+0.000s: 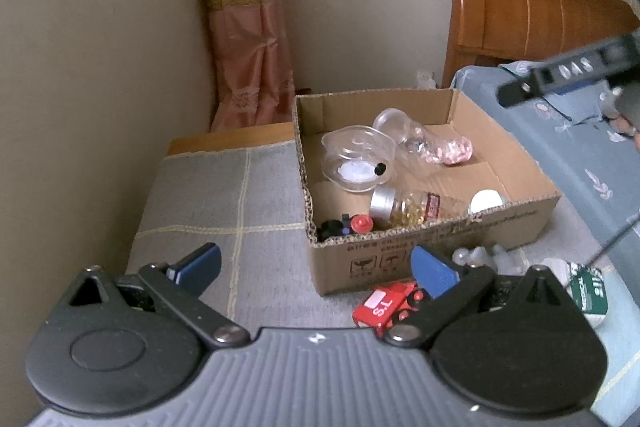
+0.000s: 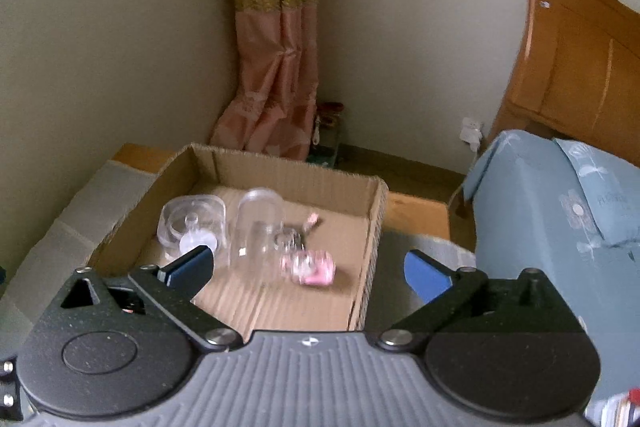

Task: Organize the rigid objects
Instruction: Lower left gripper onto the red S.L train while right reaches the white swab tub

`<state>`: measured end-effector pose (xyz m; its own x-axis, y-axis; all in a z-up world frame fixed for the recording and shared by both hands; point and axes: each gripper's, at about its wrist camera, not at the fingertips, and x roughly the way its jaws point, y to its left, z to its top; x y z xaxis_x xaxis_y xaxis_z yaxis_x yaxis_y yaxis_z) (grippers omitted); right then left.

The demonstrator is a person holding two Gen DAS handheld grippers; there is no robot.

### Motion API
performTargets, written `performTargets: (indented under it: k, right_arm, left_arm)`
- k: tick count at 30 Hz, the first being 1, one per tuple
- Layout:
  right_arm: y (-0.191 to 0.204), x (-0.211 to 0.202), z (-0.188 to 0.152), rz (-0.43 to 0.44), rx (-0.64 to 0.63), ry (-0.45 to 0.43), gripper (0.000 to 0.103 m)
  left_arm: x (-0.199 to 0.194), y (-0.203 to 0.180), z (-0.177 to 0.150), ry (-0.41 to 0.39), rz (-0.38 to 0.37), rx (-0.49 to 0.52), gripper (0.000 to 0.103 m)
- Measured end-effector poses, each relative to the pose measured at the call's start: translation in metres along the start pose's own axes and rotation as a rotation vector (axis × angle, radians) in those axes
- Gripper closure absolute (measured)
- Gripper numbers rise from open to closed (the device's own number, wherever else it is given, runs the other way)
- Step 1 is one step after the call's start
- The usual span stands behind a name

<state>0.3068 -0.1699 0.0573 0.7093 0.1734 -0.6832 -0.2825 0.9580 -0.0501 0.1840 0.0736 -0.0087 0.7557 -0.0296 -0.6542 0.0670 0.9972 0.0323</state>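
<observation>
Left gripper point(image 1: 316, 269): jaws spread wide, nothing between them; it hangs just in front of the box's near wall.
Right gripper point(image 2: 308, 267): jaws spread wide and empty, held over the box's near right part; in the left view one of its fingers point(image 1: 560, 75) shows above the box's far right corner.
Red truck point(image 1: 390, 305): outside the box, on the cloth, just before the near wall and close under the left gripper's right finger. Risk: a low approach could nudge it against the wall, and that finger partly hides it.
Small clear bottles point(image 1: 480, 257): outside, by the box's near right corner, lying close together. Risk, as I judge it: round and slick, so one may roll or slip when pinched.
Green pack point(image 1: 586, 291): outside, right of the box, half hidden.
Box point(image 1: 432, 239): holds the sorted things; light cardboard, so a bump could slide it.
Pill jar point(image 1: 412, 207): inside, on its side against the near wall.
Pink jar point(image 2: 310, 267): inside, on its side near the middle, blurred; it may roll.
Clear tubs point(image 1: 356, 157): inside, at the far left, crowded; a drop there could knock them.
</observation>
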Motion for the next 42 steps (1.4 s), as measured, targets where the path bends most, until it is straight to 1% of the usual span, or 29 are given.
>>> performTargets:
  k: [7, 10, 14, 18, 21, 25, 30, 34, 36, 39, 42]
  right_arm:
    - [0.013, -0.029, -0.052, -0.071, 0.015, 0.004, 0.0]
    - [0.018, -0.042, -0.075, -0.101, 0.033, -0.016, 0.0]
    - [0.021, -0.056, -0.105, -0.108, 0.106, -0.032, 0.0]
    - [0.023, -0.056, -0.129, -0.171, 0.175, -0.016, 0.0]
    - [0.023, -0.054, -0.143, -0.171, 0.215, -0.001, 0.0]
    - [0.026, -0.047, -0.154, -0.19, 0.227, 0.022, 0.0]
    - [0.027, -0.034, -0.161, -0.199, 0.225, 0.042, 0.0]
    - [0.025, -0.026, -0.166, -0.195, 0.223, 0.053, 0.0]
    - [0.024, -0.024, -0.169, -0.179, 0.226, 0.05, 0.0]
    - [0.025, -0.023, -0.171, -0.173, 0.214, 0.041, 0.0]
    - [0.026, -0.023, -0.172, -0.17, 0.204, 0.049, 0.0]
  left_arm:
    - [-0.012, 0.0, -0.011, 0.005, 0.012, -0.004, 0.002]
    - [-0.015, 0.0, -0.014, 0.006, 0.016, 0.0, 0.002]
    - [-0.015, -0.002, -0.017, 0.012, 0.015, 0.006, 0.002]
    - [-0.01, -0.004, -0.02, 0.019, 0.004, 0.0, 0.002]
    - [-0.003, -0.007, -0.023, 0.033, -0.007, 0.007, 0.002]
    - [0.01, -0.011, -0.024, 0.058, -0.026, 0.02, 0.002]
    - [0.031, -0.02, -0.02, 0.074, -0.034, 0.035, 0.002]
    - [0.05, -0.028, -0.016, 0.092, -0.059, 0.024, 0.002]
    - [0.061, -0.033, -0.016, 0.111, -0.07, 0.026, 0.002]
    - [0.073, -0.037, -0.019, 0.124, -0.057, 0.033, 0.002]
    - [0.077, -0.033, -0.022, 0.138, -0.062, 0.019, 0.002]
